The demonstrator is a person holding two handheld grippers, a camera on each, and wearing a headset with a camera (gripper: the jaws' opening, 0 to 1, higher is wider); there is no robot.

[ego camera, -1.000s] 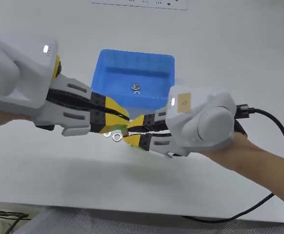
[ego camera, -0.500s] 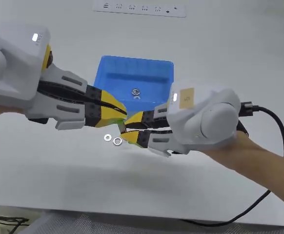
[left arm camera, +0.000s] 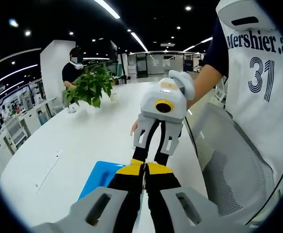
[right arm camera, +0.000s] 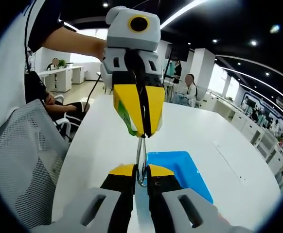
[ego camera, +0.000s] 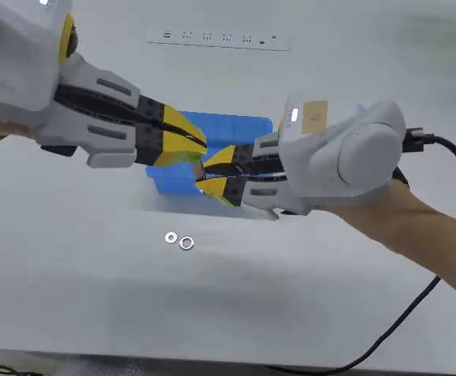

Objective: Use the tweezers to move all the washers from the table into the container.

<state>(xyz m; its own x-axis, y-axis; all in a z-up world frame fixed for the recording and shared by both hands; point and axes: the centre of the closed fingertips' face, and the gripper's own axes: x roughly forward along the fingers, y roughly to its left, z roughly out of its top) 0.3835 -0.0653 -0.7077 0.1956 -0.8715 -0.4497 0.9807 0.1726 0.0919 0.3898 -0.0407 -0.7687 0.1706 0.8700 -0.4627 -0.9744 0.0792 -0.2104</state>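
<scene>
The left hand-held gripper (ego camera: 199,149) and the right hand-held gripper (ego camera: 204,178) are held tip to tip above the tabletop (ego camera: 306,290), the left one reaching in from the left side and the right one from the right. In the right gripper view the tweezers (right arm camera: 141,158) are seen stretched between the two. The yellow jaws of the left hand-held gripper are pressed together over one end. The jaws of the right hand-held gripper are drawn in to a narrow gap, with the rounded end clamped between them. The blue container (ego camera: 244,125) is found just behind and beneath the meeting tips and is partly covered by them, so its contents cannot be made out. Two washers (ego camera: 186,244) are seen lying side by side on the tabletop, below the tips on the person's side and apart from the container. Whether a washer is carried by the tweezers cannot be told.
</scene>
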